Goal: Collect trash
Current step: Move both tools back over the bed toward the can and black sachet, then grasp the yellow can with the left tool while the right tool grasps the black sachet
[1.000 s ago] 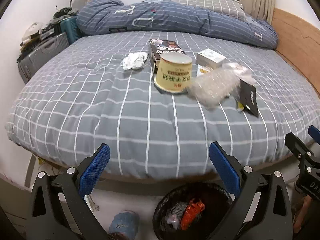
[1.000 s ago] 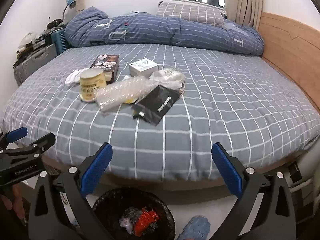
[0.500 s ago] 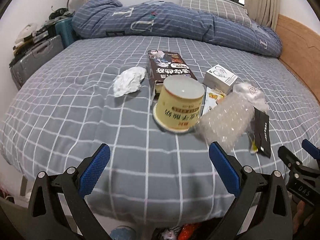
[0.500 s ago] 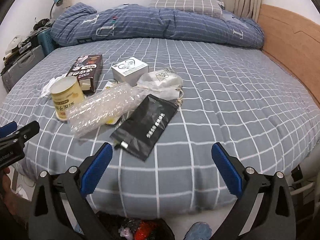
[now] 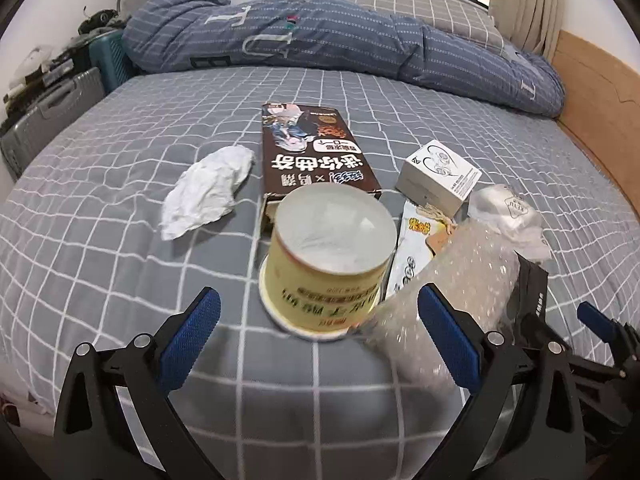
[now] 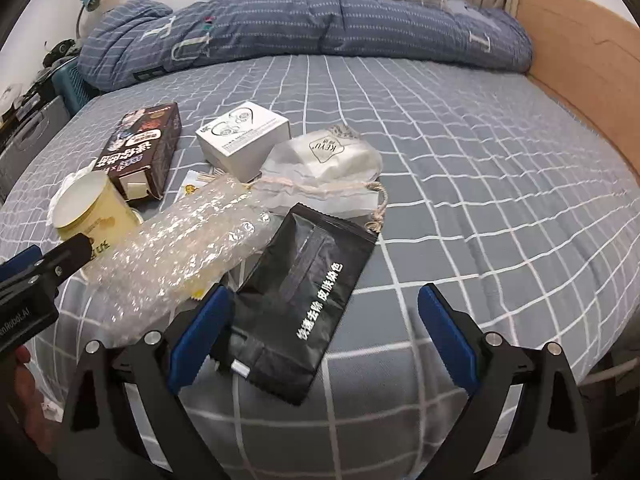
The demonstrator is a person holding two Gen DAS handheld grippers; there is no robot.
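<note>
Since a second ago, when both cameras were looking at the bin on the floor by the foot of the bed, the view has swung up over the mattress and the bin is gone from frame, so my guess is another pickup is starting, not a drop. Going left to right across the grey checked bed (image 5: 100, 208): a crumpled white tissue (image 5: 206, 192), then a dark brown carton (image 5: 310, 152) with big white Chinese characters I can't properly read, and in front of it the yellow paper tub (image 5: 326, 268), now much closer and sitting right ahead of the left gripper (image 5: 318, 340), which is spread wide with nothing in it. Next is a bubble-wrap roll (image 6: 180, 252), a white box (image 6: 244, 138) with an earphone drawing, a see-through drawstring pouch (image 6: 320, 168) with a tag that looks like "KEYU", and a black sachet (image 6: 304, 284) printed in white Chinese text. The right gripper (image 6: 320, 336) has its jaws just starting to close around that sachet's near end, pads not touching yet.
</note>
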